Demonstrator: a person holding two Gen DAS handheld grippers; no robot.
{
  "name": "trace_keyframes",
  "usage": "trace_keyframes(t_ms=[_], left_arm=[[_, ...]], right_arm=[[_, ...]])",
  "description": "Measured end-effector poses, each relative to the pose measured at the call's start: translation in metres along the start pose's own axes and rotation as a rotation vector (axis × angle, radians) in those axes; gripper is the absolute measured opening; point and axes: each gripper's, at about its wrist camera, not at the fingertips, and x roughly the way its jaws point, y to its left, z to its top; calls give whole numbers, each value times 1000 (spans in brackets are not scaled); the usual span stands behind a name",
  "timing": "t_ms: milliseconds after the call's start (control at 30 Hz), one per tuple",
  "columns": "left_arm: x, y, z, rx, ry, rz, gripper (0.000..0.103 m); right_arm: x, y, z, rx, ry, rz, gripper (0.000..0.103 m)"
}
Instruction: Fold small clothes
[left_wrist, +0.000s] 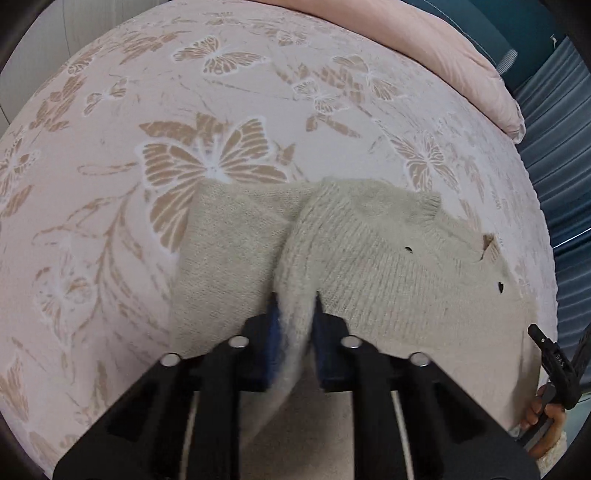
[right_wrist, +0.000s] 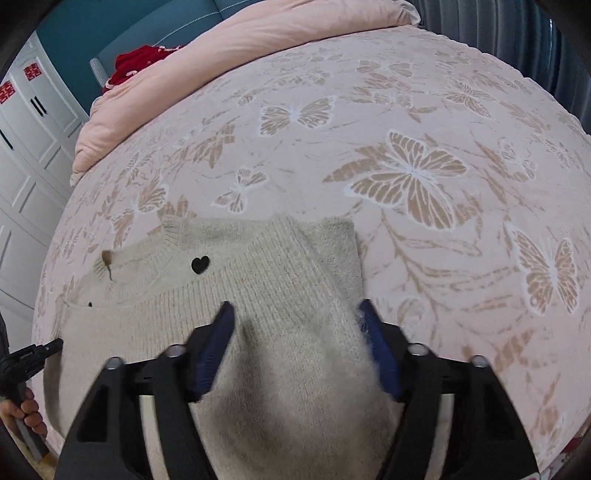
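Note:
A small cream knitted sweater with black heart marks lies on the butterfly bedspread, its sleeve folded over the body. My left gripper is shut on a raised ridge of the sweater's fabric, blue pads on either side. In the right wrist view the sweater lies below my right gripper, which is open, its blue fingers spread wide over the folded knit. The heart mark sits near the collar.
A pink quilt is bunched at the far edge of the bed, with a red item behind it. White cabinets stand at the left. Blue curtains hang beside the bed. The other gripper's handle shows at the right edge of the left wrist view.

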Motion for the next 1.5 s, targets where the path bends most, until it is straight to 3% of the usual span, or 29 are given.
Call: trace_keyframes(t_ms=[33,233,300,367,433,467,567,600,633,700,733,767,833,867,967,1000,1100,1133,1300,1400,1500], left_arm=[[-8,1,-2,-3,-22,-17,7],[-106,5,-10,-21,-210,-157,6],[-128,3,0,-24,-254,-159,6],[-133,2,16,-35,-277,-148,6],[-116,3,30,-41,-272,-87,6],[-98,4,36,-41,-252,-52,7],[-26,14,32,-66,-107,67,8],[-10,16,26,-74,-62,104,8],[-6,17,21,-74,-57,104,8],[-23,12,10,-43,-127,101,13],[-35,6,4,-6,-155,127,17],[-48,1,-2,27,-181,153,31],[-77,-8,-20,66,-255,170,47],[-88,-11,-30,69,-274,138,47],[-92,-30,-65,89,-231,39,47],[-82,-37,-79,109,-195,36,47],[-43,-34,-115,128,-58,83,47],[-34,-26,-124,110,-23,97,47],[-39,-11,-136,71,-40,79,44],[-36,-15,-135,55,-38,98,45],[-56,-20,-131,39,-49,59,45]], right_arm=[[-3,3,-3,-14,-2,-4,9],[-108,25,-11,-102,-278,213,7],[-138,30,3,-107,-352,258,7],[-143,33,21,-109,-383,250,7],[-113,29,36,-114,-351,165,8],[-85,24,41,-100,-290,122,8],[13,-8,37,53,6,47,8],[26,-11,34,68,49,12,9],[21,-9,31,64,11,0,15],[-11,2,26,45,-101,16,19],[-30,10,21,19,-141,30,27],[-48,17,13,-5,-174,50,30],[-76,33,-10,-56,-207,94,34],[-82,42,-23,-74,-191,135,34],[-72,70,-72,-132,-80,222,18],[-60,77,-87,-160,-30,216,8],[-21,73,-126,-213,87,101,0],[-25,71,-132,-211,78,104,0],[-57,75,-134,-178,45,177,3],[-22,72,-146,-193,157,140,0],[-40,76,-141,-178,121,158,5]])
